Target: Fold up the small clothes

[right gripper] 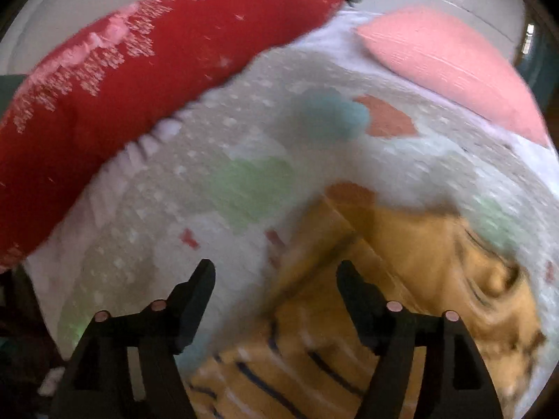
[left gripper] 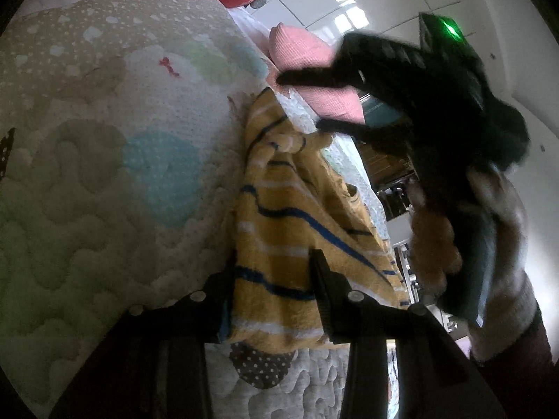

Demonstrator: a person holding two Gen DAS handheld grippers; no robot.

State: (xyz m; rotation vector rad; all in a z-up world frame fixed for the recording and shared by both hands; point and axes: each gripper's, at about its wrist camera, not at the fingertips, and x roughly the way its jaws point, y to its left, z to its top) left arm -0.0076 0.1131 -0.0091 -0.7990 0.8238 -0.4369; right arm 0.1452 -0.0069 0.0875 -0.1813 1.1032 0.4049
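My left hand-held gripper [left gripper: 276, 279] has its fingers on either side of the near hem of the yellow striped garment [left gripper: 297, 216]. Cloth fills the gap between them; I judge it gripped, though the contact itself is partly hidden.

The garment lies on the quilt [left gripper: 104, 139] on the bed, running away from me toward the pink pillow [left gripper: 304, 70]. It looks bunched and narrow, with wrinkles and a lumpy knot of fabric at its far end. I cannot tell whether a fold is already made or whether it is only rumpled.

My right hand-held gripper [right gripper: 276, 272] hangs above the quilt [right gripper: 209, 174] with jaws wide and nothing between them. In its view the garment [right gripper: 401, 279] spreads low and to the right, creased near the far edge. The red cushion [right gripper: 139, 70] sits well apart at the quilt's back edge.

Judgement: early stage. No neat folded shape is visible. Flattening and the folds themselves appear to be left. Both views are motion-blurred, so fine detail is unsure.
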